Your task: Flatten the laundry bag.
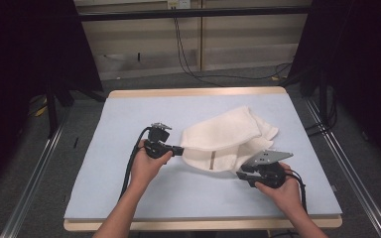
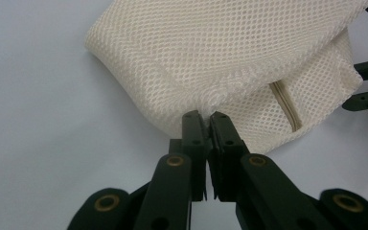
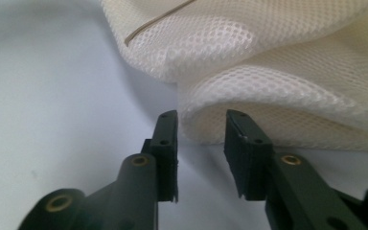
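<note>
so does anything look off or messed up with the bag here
No damage or spill. The white mesh bag lies rumpled and folded over itself on the blue mat, with the left gripper pinching its edge.

Two black two-jaw grippers with brass-coloured pivot rivets, the left gripper (image 1: 177,150) and the right gripper (image 1: 240,173), are trailed by black cables, a grey three-cornered plate (image 1: 270,157) being carried atop the right one, and bare forearms are seen.

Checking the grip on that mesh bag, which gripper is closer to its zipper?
Right, by a little. The right gripper sits open at the mesh bag's near edge, just beside the zipper. The left gripper is pinched shut on the bag's left edge, farther off.
</note>
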Demonstrator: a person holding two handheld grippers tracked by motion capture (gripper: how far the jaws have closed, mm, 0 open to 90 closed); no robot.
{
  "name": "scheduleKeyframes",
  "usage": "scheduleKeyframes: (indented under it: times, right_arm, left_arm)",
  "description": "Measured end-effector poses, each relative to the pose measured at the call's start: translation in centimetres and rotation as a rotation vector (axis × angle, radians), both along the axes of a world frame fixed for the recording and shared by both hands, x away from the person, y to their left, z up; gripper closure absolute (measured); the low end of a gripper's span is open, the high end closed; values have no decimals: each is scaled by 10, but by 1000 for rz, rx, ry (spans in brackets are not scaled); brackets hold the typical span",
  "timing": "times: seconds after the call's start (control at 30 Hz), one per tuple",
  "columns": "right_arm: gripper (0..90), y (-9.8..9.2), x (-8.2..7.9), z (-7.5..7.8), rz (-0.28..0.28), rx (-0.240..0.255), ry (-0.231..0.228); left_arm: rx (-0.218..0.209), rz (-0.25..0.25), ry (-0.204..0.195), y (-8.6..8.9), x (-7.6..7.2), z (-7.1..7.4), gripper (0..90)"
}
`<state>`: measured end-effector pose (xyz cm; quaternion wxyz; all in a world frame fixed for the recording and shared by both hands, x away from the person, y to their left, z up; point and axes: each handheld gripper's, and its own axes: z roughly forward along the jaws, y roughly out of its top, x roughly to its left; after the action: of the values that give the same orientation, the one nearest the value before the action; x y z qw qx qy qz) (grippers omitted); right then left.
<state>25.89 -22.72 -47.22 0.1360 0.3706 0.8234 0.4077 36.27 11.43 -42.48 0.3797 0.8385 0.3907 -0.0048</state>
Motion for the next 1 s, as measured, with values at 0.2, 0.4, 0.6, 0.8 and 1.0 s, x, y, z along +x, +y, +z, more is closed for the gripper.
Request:
scheduleKeyframes:
  times: [0.2,0.4,0.6,0.8,1.0]
  right_arm:
    - [698,5,2,-1,11,1,4]
    - [852,4,3,-1,36,3,3]
    - [885,1,3,1,42,6,-1]
    - [889,-3,2,3,45,1,-8]
    - [891,-4,1,4,56,-6,-7]
  left_arm:
    - [3,-1,-5,-1,1,1,864]
    - [-6,13,-2,-2,2,1,863]
    - [-11,32,-8,3,5,3,865]
    - [-18,54,-14,8,11,4,865]
    - [-43,85,-1,9,19,4,865]
